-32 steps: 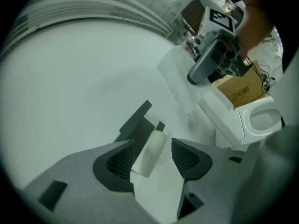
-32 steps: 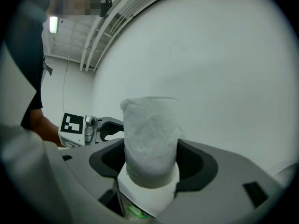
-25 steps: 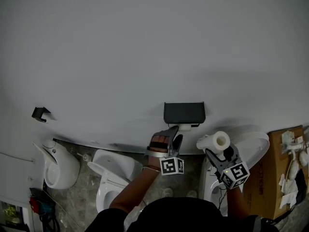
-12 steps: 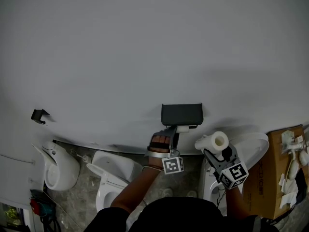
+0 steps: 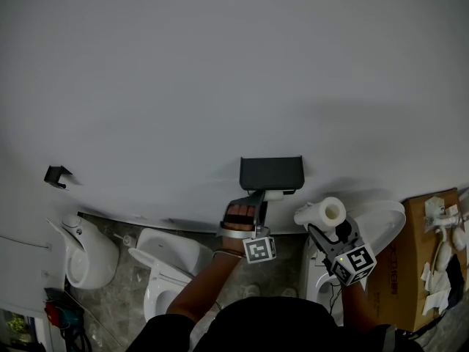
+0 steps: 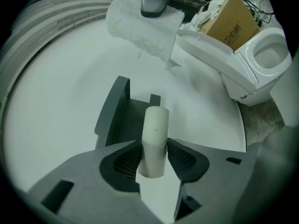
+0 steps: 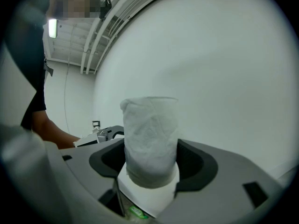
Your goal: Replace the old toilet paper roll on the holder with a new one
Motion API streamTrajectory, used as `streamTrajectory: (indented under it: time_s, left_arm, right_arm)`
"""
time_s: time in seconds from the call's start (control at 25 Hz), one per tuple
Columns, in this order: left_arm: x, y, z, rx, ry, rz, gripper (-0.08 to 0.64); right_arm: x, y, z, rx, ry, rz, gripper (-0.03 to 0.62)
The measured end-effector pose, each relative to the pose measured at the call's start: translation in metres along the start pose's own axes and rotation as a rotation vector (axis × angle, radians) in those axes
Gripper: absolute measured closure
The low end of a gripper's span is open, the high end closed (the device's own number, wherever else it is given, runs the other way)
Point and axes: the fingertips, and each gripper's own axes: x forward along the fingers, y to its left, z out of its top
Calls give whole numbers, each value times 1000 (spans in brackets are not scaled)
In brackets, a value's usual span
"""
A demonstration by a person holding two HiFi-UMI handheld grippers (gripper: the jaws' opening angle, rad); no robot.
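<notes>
1. Closing is the change: the left gripper has just been drawing its jaws in. Its pads now lie against both sides of the bare cardboard tube, pinching it near its close end.
2. The tube runs straight out ahead of those fingers. Its far end sits in the dark holder on the white wall. I cannot tell whether it is seated on the holder's bar or already loose.
3. The right gripper is clamped around the new roll, which stands up thick and white between its fingers. In the head view that roll hangs just right of the holder, apart from it and beside the left gripper's fingers.
4. By the look of it, the old tube is now caught, so the step in hand is taking it off. The next move calls for drawing the tube back toward the person, in line with the holder's bar. That would free the spot for the new roll, which is close at hand.
5. Thin cardboard may buckle or slip under the pads. A dropped tube would likely land near the toilet, below and to the right of the fingers.
</notes>
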Motion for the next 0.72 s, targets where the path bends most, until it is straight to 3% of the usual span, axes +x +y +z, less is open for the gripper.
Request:
streamTrajectory:
  time_s: [0.72]
  left_arm:
    - [3,1,39,18,-64,8,383]
  right_arm:
    - [-22,-18,7,-6,-26,-55,285]
